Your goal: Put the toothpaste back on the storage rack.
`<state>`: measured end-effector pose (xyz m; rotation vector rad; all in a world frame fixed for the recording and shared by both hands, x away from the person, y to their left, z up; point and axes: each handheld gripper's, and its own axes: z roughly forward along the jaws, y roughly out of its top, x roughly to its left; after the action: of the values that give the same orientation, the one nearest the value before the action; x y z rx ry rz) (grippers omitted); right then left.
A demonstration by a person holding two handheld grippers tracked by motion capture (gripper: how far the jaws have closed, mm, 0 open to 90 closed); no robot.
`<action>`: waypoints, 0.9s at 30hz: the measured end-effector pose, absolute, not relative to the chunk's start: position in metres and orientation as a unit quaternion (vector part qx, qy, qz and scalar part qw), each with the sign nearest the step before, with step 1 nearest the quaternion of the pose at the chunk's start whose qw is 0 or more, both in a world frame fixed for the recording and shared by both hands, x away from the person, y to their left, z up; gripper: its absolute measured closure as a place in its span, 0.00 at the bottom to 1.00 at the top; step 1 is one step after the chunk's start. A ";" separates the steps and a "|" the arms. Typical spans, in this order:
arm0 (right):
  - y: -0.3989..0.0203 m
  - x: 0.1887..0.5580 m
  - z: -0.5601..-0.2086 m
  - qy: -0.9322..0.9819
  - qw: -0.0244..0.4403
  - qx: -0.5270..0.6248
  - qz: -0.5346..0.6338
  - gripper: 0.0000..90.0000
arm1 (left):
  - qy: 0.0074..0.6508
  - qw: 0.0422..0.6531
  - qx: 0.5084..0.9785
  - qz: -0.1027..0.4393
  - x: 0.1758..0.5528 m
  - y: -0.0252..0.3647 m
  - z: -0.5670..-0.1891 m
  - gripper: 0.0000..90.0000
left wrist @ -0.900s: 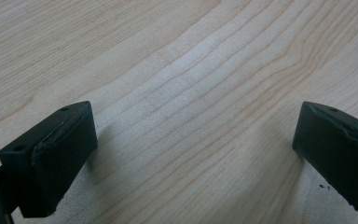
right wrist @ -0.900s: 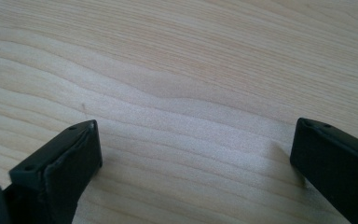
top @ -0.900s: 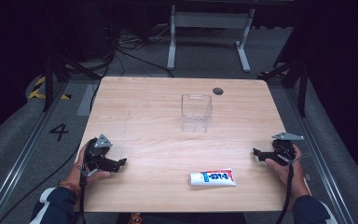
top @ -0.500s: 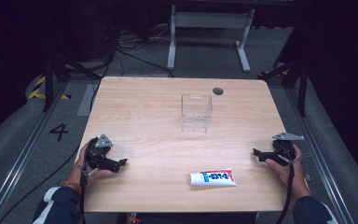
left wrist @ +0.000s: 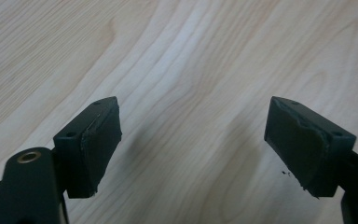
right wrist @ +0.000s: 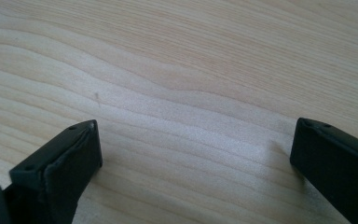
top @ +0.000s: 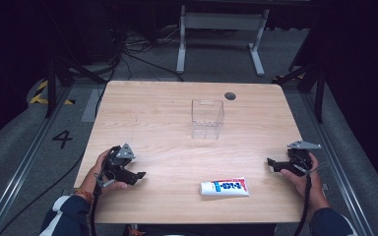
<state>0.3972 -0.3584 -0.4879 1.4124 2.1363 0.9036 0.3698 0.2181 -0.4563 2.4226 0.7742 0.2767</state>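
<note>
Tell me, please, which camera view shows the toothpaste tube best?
The high view: the toothpaste tube lies flat near the table's front edge, between both grippers. The left and right gripper views look at bare wood between open jaws instead.

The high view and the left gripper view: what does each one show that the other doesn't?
High view alone: a clear box, a tube, the right gripper and both hands on the table. Left gripper view alone: a close look at the two black pads standing wide apart, bare wood between them. Shared: the left gripper and the wooden tabletop.
</note>
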 end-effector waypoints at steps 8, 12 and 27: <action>-0.359 0.395 -0.488 0.772 0.209 0.504 0.326 0.02 | 0.246 0.276 0.924 0.095 0.364 0.183 -0.444 0.23; -0.359 0.395 -0.488 0.773 0.208 0.503 0.326 0.02 | 0.219 0.268 0.933 0.096 0.362 0.168 -0.440 0.22; -0.358 0.395 -0.488 0.774 0.208 0.501 0.326 0.02 | 0.156 0.266 0.948 0.077 0.349 0.117 -0.425 0.22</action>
<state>0.3946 -0.3584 -0.4878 1.3949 2.1549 0.9076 0.3489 0.1175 -0.4246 2.5612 0.4202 0.2084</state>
